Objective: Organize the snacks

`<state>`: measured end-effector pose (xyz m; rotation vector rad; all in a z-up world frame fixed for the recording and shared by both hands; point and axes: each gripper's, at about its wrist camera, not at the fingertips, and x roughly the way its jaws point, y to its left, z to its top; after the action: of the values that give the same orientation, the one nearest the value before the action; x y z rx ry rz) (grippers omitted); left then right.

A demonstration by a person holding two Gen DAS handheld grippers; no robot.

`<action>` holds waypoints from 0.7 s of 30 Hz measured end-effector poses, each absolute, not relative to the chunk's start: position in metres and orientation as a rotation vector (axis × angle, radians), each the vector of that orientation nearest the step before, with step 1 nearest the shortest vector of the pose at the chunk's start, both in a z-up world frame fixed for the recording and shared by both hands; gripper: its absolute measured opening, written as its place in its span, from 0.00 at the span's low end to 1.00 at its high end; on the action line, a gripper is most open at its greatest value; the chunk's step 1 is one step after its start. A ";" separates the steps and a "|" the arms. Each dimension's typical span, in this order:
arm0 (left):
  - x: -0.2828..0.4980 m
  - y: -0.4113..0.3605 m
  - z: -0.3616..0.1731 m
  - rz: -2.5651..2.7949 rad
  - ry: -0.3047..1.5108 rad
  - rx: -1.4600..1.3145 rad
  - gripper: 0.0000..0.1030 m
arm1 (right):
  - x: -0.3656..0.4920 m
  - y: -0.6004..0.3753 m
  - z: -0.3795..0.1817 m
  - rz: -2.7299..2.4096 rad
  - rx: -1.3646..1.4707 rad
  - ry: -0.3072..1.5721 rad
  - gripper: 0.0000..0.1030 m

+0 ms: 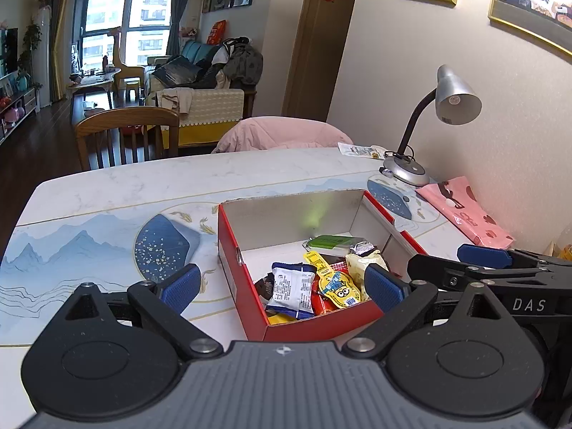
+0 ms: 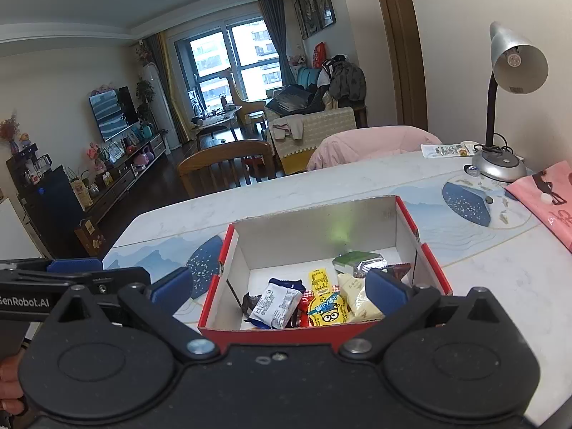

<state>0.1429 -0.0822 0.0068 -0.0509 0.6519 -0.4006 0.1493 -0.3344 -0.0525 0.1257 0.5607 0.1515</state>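
Snacks lie in a heap at the near end of a red box (image 1: 236,279) with a pale inside, which stands open on the marble-patterned table (image 1: 125,186). In the heap, a white and blue packet (image 1: 291,289) lies to the left, a yellow pouch (image 1: 334,284) printed with a goggle-eyed cartoon figure sits in the middle, and a cream wrapper (image 1: 357,264) lies to its right. A green packet (image 1: 334,241) and a silver foil wrapper (image 1: 361,247) lie further back, toward the right wall of the box. The left gripper (image 1: 282,284) hovers over the near edge of the box with its blue-padded fingers (image 1: 178,287) spread wide, one outside the left wall and one over the snacks, holding nothing. The right gripper (image 2: 279,287) hovers just beside it in much the same pose, its fingers (image 2: 388,291) also spread wide and empty, the red box (image 2: 214,286) and the yellow pouch (image 2: 325,309) lying between them in its view. Each gripper shows at the edge of the other's view, so the two are close side by side. Past the box a silver desk lamp (image 1: 454,96) stands near the wall, and a pink bag (image 1: 464,211) lies on the table next to its base. At the far side of the table is a wooden chair (image 1: 125,132) and another seat draped with a pink jacket (image 1: 279,134).
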 end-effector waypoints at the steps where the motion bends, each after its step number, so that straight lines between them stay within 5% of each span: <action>1: 0.143 -0.082 0.007 -0.400 0.652 -0.051 0.96 | 0.149 -0.335 -0.052 0.152 0.126 0.561 1.00; 21: 0.143 -0.082 0.002 -0.398 0.684 -0.068 0.96 | 0.150 -0.332 -0.056 0.143 0.132 0.586 1.00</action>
<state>0.1434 -0.0820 0.0016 -0.0683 0.6841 -0.3984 0.1499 -0.3319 -0.0562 0.1324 0.5864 0.1434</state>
